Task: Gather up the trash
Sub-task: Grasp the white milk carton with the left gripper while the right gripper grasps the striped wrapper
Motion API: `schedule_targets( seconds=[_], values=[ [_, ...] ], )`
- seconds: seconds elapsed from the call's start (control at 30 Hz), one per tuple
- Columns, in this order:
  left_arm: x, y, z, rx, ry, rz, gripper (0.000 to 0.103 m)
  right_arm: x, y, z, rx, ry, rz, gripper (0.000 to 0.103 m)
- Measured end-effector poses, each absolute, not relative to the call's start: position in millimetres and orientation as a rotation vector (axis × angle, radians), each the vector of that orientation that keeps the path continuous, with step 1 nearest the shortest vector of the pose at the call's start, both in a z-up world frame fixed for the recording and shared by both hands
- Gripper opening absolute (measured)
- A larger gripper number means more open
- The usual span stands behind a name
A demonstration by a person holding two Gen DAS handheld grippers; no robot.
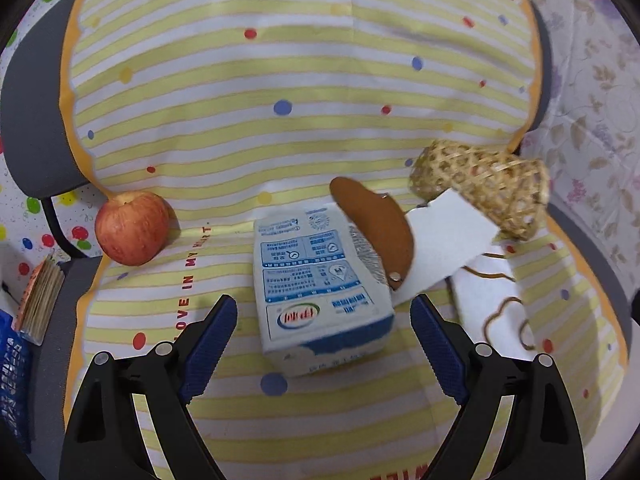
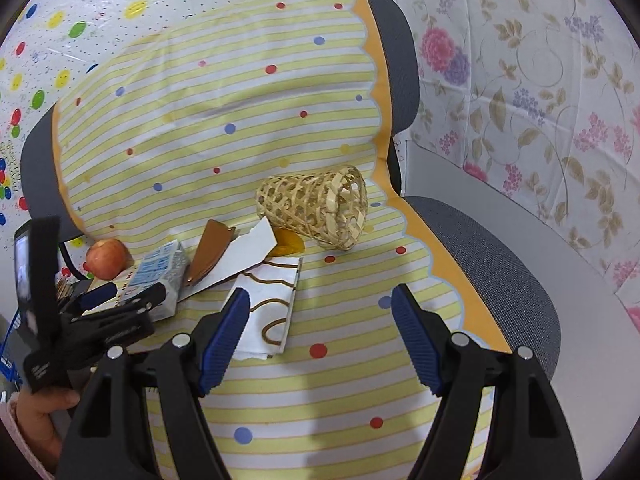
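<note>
L gripper [image 1: 324, 332] jaws open, straddling milk carton [image 1: 316, 280]. R gripper [image 2: 320, 328] jaws open, napkin [image 2: 272, 308] just beside its left finger.

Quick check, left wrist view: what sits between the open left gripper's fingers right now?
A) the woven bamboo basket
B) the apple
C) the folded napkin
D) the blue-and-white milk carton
D: the milk carton lies on its side straight ahead of the left gripper, between its spread fingers; the apple sits far left and the woven basket far right.
</note>
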State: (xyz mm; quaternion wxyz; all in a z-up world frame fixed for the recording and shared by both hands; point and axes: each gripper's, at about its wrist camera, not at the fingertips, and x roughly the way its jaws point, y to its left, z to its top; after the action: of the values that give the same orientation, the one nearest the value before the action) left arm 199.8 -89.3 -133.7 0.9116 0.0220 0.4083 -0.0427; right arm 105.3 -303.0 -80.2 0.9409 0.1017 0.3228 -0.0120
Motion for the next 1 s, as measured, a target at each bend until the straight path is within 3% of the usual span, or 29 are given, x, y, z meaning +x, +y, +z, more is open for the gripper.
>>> schedule_targets(
  seconds=[0.13,0.17,0.2,0.47,0.53,0.63,0.77,0.83,1.0],
  values=[
    [216,-95,-143,0.065,0.907,-0.065,0.086,109,-308,-86,0.224,0.672,-0.026,0.072],
    [219,-96,-146,0.070,0.924,-0.065,0.078,110,-309,-87,0.226,0.676,-0.025,0.072],
    [220,-95,-148,0.070,0.938,-0.061,0.078,110,-308,-89,0.228,0.682,-0.024,0.072],
    [180,-68,-130,0.035,0.832,-0.152,0.074,109,-294,-103,0.214,0.738,0.022,0.071],
    [163,-56,-125,0.030,0.798,-0.175,0.074,113,-286,-109,0.210,0.757,0.052,0.062],
    [144,-39,-119,0.006,0.766,-0.198,0.074,124,-270,-118,0.195,0.790,0.093,0.058],
    [126,-27,-113,0.014,0.731,-0.210,0.074,142,-249,-130,0.174,0.827,0.115,0.058],
    [123,-25,-113,0.031,0.723,-0.204,0.074,153,-239,-137,0.160,0.848,0.113,0.067],
    [125,-23,-118,0.014,0.740,-0.222,0.074,175,-230,-150,0.144,0.902,0.080,0.070]
  ],
)
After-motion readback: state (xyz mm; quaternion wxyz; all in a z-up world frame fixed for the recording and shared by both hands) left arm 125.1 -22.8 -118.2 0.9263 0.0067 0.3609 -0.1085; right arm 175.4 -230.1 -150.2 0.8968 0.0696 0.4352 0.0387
